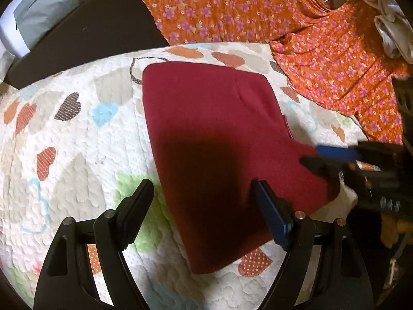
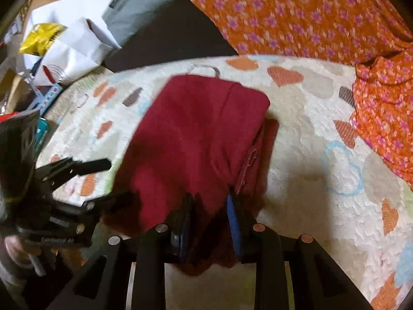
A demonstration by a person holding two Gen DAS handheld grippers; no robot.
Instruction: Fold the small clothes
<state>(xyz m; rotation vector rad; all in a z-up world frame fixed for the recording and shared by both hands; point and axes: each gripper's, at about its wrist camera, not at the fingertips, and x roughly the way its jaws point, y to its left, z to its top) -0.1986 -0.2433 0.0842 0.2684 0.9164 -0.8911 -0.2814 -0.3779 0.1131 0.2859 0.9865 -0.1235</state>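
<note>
The dark red garment (image 1: 214, 139) lies folded on the heart-print quilt (image 1: 77, 139), its near corner pinched in the right gripper (image 2: 210, 206), while the left gripper (image 1: 204, 193) hangs wide and empty over its near edge. It looks soft, light and limp, best taken by corners or hems. No containers in reach

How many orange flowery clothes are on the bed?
2, I think. One big orange flowery cloth lies at the far edge of the quilt, another at its right side. They might be one piece joined out of view.
</note>
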